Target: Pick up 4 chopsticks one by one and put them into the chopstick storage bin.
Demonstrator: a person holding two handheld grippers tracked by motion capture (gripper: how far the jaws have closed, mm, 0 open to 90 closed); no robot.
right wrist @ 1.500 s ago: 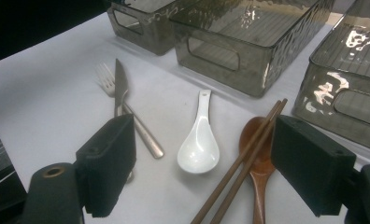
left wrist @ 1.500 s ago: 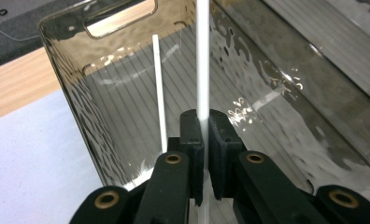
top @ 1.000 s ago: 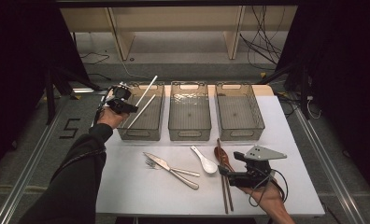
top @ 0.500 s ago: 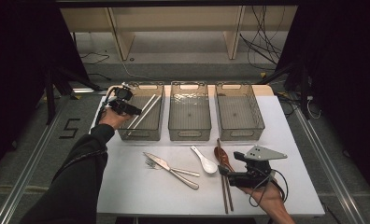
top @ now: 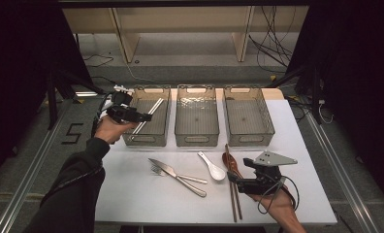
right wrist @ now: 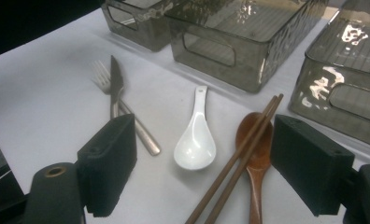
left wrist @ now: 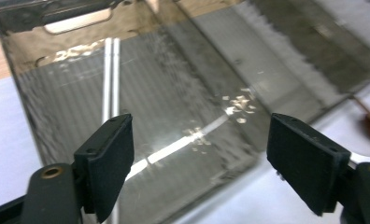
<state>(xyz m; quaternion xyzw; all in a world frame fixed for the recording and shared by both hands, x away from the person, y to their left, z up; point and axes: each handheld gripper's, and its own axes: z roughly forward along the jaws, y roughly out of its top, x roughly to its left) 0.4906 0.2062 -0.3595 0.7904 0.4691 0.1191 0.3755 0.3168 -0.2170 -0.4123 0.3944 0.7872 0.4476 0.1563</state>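
**Metal chopsticks lie in the left bin as my left jaws spread**

High view: my left gripper (top: 140,117) hovers at the near left corner of the left bin (top: 167,103), where the pair of metal chopsticks (top: 149,114) lies slanted inside, just beyond the jaw tips. My right gripper (top: 234,180) rests low on the white table (top: 132,194), jaws spread beside the wooden chopsticks (top: 232,184).

Left gripper view: my jaws have just been opening and stand wide apart with nothing between them. The metal chopsticks (left wrist: 110,84) lie on the bin's floor, running up past the left pad.

Right gripper view: my jaws stand spread and empty. Ahead of them lie a white spoon (right wrist: 195,138), a wooden spoon (right wrist: 254,154) and the wooden chopsticks (right wrist: 241,154); a knife (right wrist: 116,88) lies farther left.
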